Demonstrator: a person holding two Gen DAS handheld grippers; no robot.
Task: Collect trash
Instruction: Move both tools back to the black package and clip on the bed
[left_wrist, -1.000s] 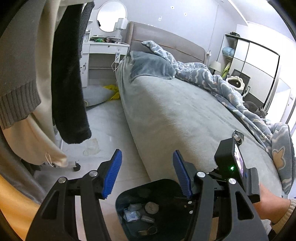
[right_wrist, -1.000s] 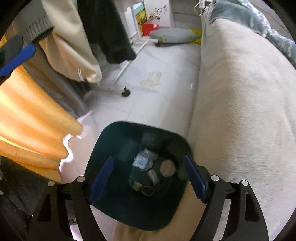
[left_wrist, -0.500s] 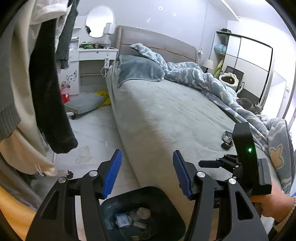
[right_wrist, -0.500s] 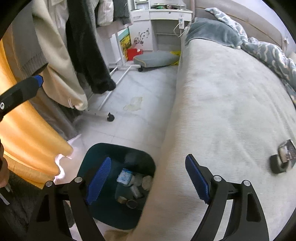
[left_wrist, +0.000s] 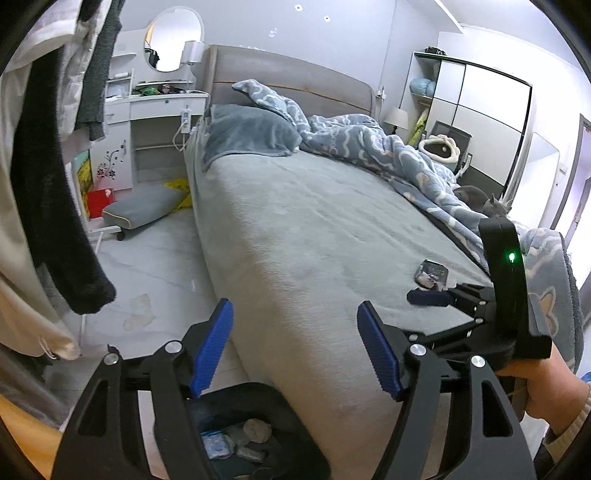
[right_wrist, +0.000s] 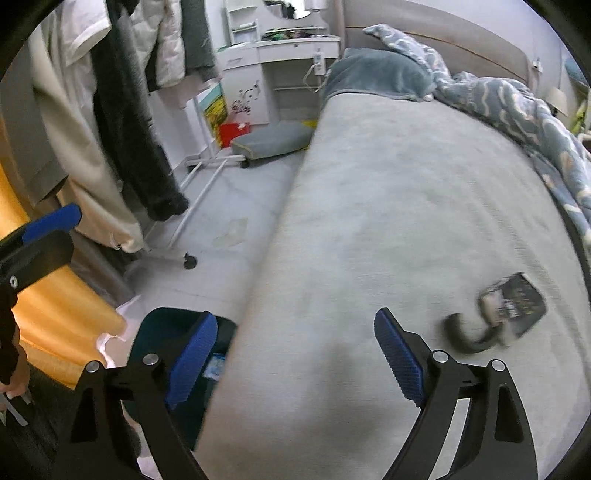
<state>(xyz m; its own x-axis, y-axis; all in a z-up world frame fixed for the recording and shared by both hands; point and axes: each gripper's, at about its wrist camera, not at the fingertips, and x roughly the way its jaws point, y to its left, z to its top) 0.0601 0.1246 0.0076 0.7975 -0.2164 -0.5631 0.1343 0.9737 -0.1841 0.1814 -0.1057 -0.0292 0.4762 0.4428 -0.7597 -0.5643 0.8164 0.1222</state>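
A dark teal trash bin (left_wrist: 273, 402) stands on the floor against the bed's side, with wrappers and crumpled paper inside; it also shows in the right wrist view (right_wrist: 159, 328). A dark wrapper (right_wrist: 521, 302) and a dark curved scrap (right_wrist: 465, 334) lie on the grey bed; the wrapper also shows in the left wrist view (left_wrist: 431, 273). My left gripper (left_wrist: 295, 343) is open and empty above the bin's edge. My right gripper (right_wrist: 293, 354) is open and empty over the bed edge, left of the wrapper; it also shows in the left wrist view (left_wrist: 428, 297).
The grey bed (left_wrist: 314, 229) fills the middle, with a blue patterned duvet (left_wrist: 388, 147) at its far side. Hanging clothes (right_wrist: 122, 122) on a wheeled rack stand left. A grey cushion (left_wrist: 144, 203) and a flat scrap (left_wrist: 138, 315) lie on the floor. A white desk (left_wrist: 155, 107) stands behind.
Both grippers have risen and swung from over the bin toward the bed. The right gripper has moved right, bringing the wrapper on the bed closer. Both stay open.
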